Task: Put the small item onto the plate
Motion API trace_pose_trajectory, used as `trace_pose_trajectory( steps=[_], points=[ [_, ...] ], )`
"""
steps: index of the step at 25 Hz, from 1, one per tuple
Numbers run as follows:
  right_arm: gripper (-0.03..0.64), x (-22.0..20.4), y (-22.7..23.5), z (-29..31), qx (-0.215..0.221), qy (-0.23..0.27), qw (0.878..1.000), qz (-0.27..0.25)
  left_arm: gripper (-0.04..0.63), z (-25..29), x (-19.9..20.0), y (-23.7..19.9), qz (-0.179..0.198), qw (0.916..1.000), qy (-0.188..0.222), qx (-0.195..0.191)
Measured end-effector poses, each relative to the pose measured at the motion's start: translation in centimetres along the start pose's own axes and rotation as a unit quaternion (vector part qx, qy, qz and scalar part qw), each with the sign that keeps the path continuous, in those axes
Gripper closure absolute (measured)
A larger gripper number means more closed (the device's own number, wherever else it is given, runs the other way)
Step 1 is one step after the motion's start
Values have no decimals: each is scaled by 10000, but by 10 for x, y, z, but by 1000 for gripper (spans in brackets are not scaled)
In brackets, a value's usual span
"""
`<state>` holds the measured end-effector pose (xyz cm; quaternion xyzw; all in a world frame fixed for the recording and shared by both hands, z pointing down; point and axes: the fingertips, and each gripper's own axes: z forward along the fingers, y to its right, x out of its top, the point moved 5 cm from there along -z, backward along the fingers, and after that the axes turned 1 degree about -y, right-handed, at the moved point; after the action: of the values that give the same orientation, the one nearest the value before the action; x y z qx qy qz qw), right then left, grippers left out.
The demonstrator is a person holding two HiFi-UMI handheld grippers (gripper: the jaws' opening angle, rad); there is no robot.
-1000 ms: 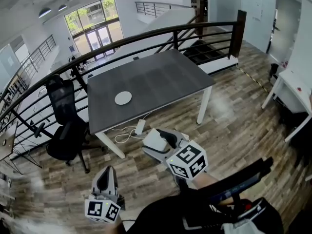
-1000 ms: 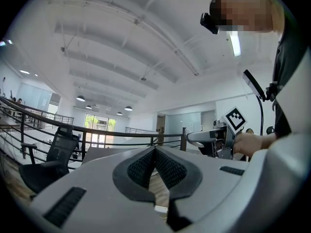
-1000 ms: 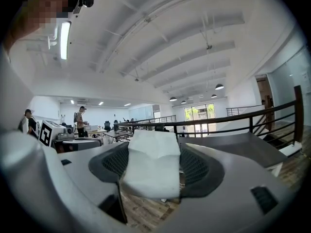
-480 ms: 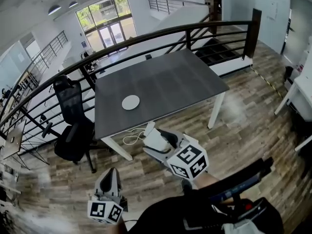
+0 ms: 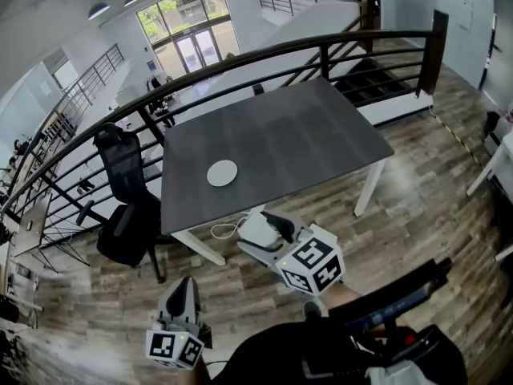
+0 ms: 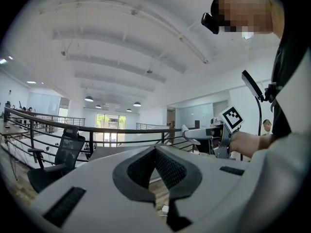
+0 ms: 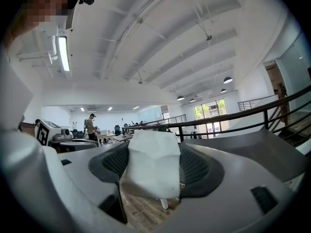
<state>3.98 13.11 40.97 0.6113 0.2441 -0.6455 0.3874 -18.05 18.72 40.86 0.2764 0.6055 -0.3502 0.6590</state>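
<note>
A round white plate point(image 5: 222, 172) lies near the front left of a dark grey table point(image 5: 313, 135), seen in the head view. My right gripper point(image 5: 258, 235) hovers over the wooden floor just short of the table's front edge. It is shut on a small white crumpled item point(image 5: 253, 229). In the right gripper view, the white item point(image 7: 150, 169) fills the gap between the right gripper's point(image 7: 153, 147) pads. My left gripper point(image 5: 182, 285) is lower left, farther from the table. In the left gripper view, the left gripper's point(image 6: 155, 152) jaws meet with nothing between them.
A black office chair point(image 5: 128, 207) stands at the table's left end. A black railing point(image 5: 321, 50) runs behind the table. A white cable and adapter point(image 5: 227, 229) lie on the floor under the front edge. A white desk point(image 5: 498, 163) is at far right.
In the head view the table and plate have shifted right and down and grown larger as I came closer. Both grippers travelled toward the table with me; the right one kept its hold.
</note>
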Motion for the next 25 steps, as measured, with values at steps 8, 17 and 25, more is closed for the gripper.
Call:
trace_pose_trajectory(
  steps=[8, 17, 25],
  points=[
    [286, 13, 54, 20, 271, 10, 9996, -65, 592, 54, 8, 4, -46, 9993, -41, 363],
    [287, 13, 93, 26, 551, -68, 9984, -43, 592, 89, 1, 22, 69, 9985, -155, 523],
    [286, 14, 131, 25, 623, -34, 9980, 74, 592, 118, 4, 32, 66, 9972, -164, 723]
  ],
)
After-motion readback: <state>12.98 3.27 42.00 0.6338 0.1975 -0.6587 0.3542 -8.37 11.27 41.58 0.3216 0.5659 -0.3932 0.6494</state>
